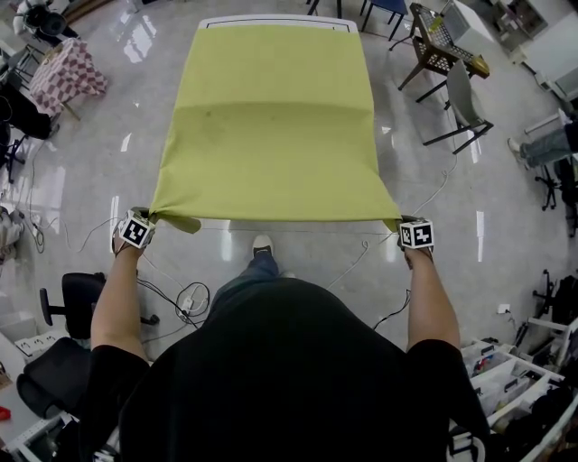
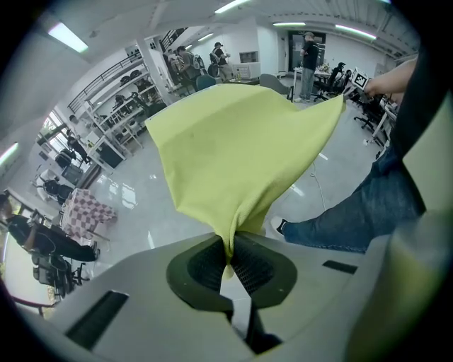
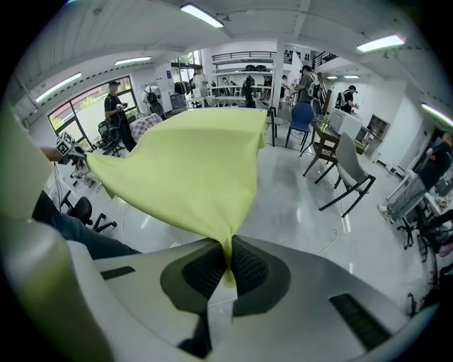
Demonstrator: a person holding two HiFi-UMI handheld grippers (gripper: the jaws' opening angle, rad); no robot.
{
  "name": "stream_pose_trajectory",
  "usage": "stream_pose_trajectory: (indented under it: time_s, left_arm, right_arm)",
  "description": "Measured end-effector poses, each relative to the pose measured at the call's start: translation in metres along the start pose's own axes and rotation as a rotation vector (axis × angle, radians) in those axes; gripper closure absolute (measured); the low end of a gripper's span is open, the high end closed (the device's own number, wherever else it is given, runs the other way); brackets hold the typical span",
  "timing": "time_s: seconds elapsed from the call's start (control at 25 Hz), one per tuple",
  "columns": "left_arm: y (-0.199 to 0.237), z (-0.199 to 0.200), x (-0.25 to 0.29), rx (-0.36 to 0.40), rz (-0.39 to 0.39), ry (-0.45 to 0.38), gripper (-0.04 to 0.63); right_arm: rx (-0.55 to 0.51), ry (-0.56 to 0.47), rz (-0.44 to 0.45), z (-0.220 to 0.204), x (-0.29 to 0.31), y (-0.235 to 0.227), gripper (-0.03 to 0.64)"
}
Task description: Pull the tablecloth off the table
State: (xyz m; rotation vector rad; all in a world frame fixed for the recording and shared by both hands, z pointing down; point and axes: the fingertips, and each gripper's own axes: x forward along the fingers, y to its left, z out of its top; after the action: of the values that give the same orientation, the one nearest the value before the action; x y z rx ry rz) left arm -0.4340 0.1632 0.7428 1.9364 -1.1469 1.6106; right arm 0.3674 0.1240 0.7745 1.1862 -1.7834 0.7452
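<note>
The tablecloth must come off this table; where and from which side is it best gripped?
Probably its two near corners, from the person's end: the left gripper and right gripper pinch them, and the tablecloth hangs evenly stretched off the table.

Matt yellow-green cloth [image 1: 271,126], finely woven; glossy grey floor [image 1: 135,63]; ribbed black pads [image 3: 249,267] in smooth grey plastic jaws.

Black short-sleeved shirt [image 1: 271,379], blue jeans [image 1: 255,275], white shoe [image 1: 262,244], grey left gripper [image 2: 230,256] and right gripper [image 3: 228,256], black-and-white marker cubes [image 1: 135,232]
</note>
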Motion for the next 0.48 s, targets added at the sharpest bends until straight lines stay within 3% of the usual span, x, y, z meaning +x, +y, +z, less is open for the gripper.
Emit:
stream_pose_trajectory:
  time_s: [0.48]
  left_arm:
    - [-0.040, -0.037, -0.036, -0.034, 0.028, -0.025, 0.571]
  right_arm:
    - [-0.009, -0.034, 0.007, -0.035, -0.035, 0.013, 0.598]
